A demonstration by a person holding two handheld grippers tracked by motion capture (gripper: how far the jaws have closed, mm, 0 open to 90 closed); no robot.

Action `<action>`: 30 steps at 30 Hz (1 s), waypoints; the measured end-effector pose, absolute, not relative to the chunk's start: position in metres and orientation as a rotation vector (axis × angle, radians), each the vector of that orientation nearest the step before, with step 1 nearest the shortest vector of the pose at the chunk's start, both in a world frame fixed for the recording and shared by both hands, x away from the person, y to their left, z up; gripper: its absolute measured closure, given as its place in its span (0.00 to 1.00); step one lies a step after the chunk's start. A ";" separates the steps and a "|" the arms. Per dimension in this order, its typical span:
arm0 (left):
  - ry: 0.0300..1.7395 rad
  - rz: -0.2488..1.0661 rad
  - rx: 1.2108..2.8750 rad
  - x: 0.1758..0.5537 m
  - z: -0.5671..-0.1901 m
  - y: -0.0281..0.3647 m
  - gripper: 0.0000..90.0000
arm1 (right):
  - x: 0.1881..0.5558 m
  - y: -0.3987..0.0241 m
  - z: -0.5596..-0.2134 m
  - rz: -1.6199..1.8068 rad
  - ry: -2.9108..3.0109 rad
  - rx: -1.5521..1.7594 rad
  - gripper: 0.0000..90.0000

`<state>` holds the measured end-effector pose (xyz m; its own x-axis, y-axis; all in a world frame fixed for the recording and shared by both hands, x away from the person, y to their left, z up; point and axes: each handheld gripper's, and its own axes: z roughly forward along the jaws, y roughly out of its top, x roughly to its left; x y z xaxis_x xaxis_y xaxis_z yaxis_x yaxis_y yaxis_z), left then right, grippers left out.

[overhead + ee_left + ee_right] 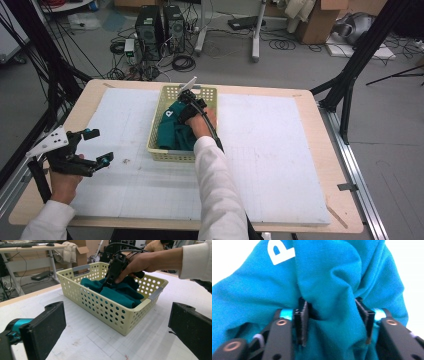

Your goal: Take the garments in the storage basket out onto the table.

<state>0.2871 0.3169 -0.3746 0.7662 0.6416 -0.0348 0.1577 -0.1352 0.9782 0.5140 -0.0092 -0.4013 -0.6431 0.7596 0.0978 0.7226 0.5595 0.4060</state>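
A teal garment (172, 131) (120, 295) with white print lies crumpled in a pale yellow perforated basket (152, 137) (100, 308) at the middle back of the table. My right gripper (187, 101) (107, 284) reaches down into the basket. In the right gripper view its jaws (332, 315) pinch a bunched fold of the teal garment (324, 277), with both pads against the cloth. My left gripper (96, 148) (117, 332) hovers over the table's left front, open and holding nothing, pointed at the basket.
A white foam board (280, 150) covers the wooden table (345, 210). Black frame posts (350, 75) stand at both sides. Computer towers (160, 25), cables and cardboard boxes (320, 20) sit on the floor beyond the far edge.
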 end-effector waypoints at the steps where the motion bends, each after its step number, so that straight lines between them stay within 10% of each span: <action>1: 0.640 0.471 1.684 0.287 -0.375 0.317 0.02 | 0.514 -0.009 -0.401 0.637 2.697 1.277 0.64; 30: 0.643 0.469 1.683 0.287 -0.375 0.319 0.02 | 0.506 -0.016 -0.377 0.736 2.716 1.244 0.80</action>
<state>0.2875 0.3187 -0.3746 0.7649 0.6430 -0.0373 0.1602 -0.1339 0.9780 0.5058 -0.0155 -0.3765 -0.6711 0.7288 0.1360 0.6976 0.5588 0.4484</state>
